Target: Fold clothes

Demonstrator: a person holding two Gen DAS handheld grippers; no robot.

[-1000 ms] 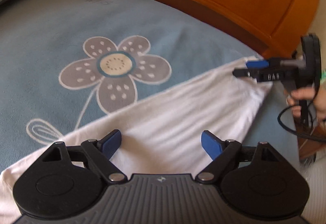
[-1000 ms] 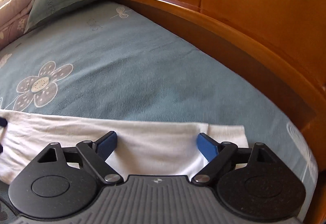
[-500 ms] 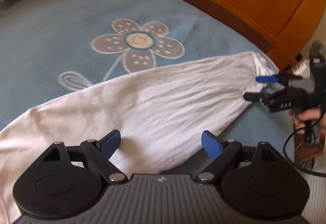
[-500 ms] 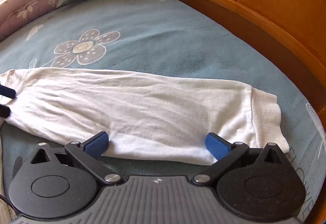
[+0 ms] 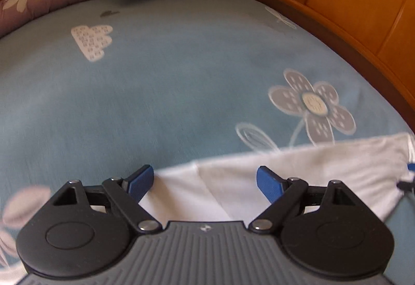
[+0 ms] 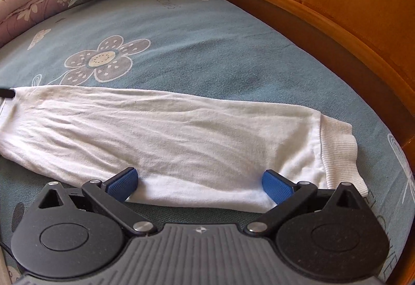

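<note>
My left tongs (image 5: 205, 182): jaws wide apart, empty, over the white garment (image 6: 166, 139), which runs off to their right. My right tongs (image 6: 199, 185): spread wide, empty, near hem just ahead, long axis crosswise, ribbed cuff (image 6: 339, 152) at right. Right sits nearer.

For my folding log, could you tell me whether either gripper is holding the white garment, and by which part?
Nothing is held. The left gripper and right gripper are both open, and the white garment lies flat on the bedsheet.
</note>
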